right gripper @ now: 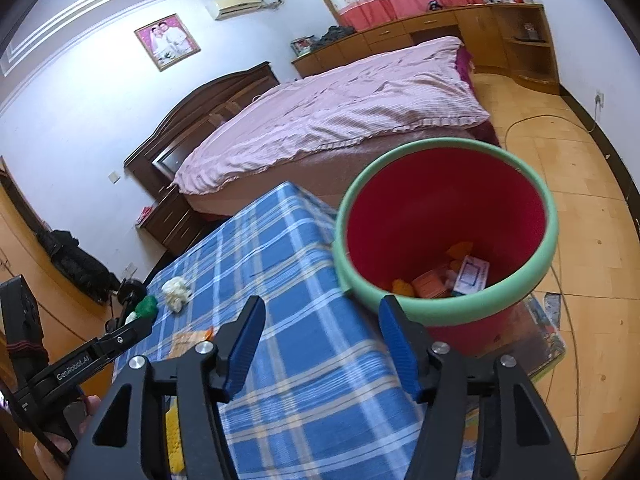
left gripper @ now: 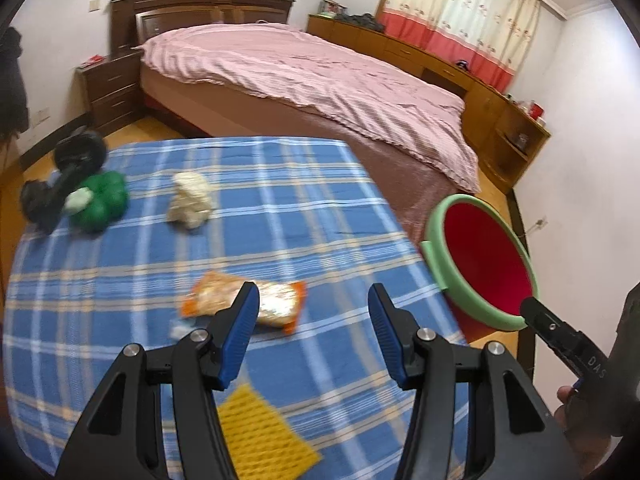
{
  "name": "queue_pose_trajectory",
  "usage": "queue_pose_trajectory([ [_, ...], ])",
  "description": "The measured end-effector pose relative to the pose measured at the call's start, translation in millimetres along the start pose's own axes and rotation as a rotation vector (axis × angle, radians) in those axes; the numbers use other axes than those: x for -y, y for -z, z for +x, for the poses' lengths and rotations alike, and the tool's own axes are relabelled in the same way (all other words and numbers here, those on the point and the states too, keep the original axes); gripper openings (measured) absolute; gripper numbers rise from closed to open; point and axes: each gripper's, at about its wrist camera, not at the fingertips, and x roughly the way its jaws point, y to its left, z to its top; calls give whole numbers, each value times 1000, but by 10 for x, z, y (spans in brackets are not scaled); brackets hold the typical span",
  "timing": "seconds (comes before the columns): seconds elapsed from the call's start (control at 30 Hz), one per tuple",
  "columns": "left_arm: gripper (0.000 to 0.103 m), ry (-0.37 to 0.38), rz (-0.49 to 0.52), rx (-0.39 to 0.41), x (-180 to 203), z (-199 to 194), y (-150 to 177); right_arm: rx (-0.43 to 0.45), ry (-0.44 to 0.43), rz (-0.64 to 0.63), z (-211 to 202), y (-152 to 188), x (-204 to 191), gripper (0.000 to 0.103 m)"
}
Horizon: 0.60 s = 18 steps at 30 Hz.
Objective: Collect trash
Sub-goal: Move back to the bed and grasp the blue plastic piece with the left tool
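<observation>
An orange and silver snack wrapper (left gripper: pixel 256 304) lies on the blue plaid tablecloth (left gripper: pixel 200 248). My left gripper (left gripper: pixel 314 312) is open just above and right of it, its left finger over the wrapper. Farther back lie a crumpled white paper wad (left gripper: pixel 190 200), a green bag (left gripper: pixel 102 202) and a black bag (left gripper: pixel 40 202). A yellow mesh pad (left gripper: pixel 260 432) lies near me. A red bin with green rim (right gripper: pixel 448 312) stands off the table's right edge, holding several scraps (right gripper: pixel 452 276). My right gripper (right gripper: pixel 322 330) is open and empty just before the bin's rim.
A bed with a pink cover (left gripper: pixel 320 72) stands behind the table. A dark nightstand (left gripper: pixel 112 92) stands at its left. Wooden cabinets (left gripper: pixel 500 100) line the far wall. A cable (right gripper: pixel 568 320) runs over the wooden floor right of the bin.
</observation>
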Motion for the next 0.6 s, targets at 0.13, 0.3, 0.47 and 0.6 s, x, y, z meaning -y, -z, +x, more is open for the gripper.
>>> queue_pose_trajectory([
  [0.13,56,-49,-14,-14,-223,-60,57,-18,-19,-18,30,82,-153,64],
  [0.3,56,-100,-39,-45,-462,-39,166,-40,-36,-37,73,197,-308,66],
  [0.47,56,-114,-64,-81,-634,46,274,-67,-38,-52,136,287,-398,66],
  [0.6,56,-129,-64,-105,-722,129,337,-81,-33,-63,178,326,-441,66],
])
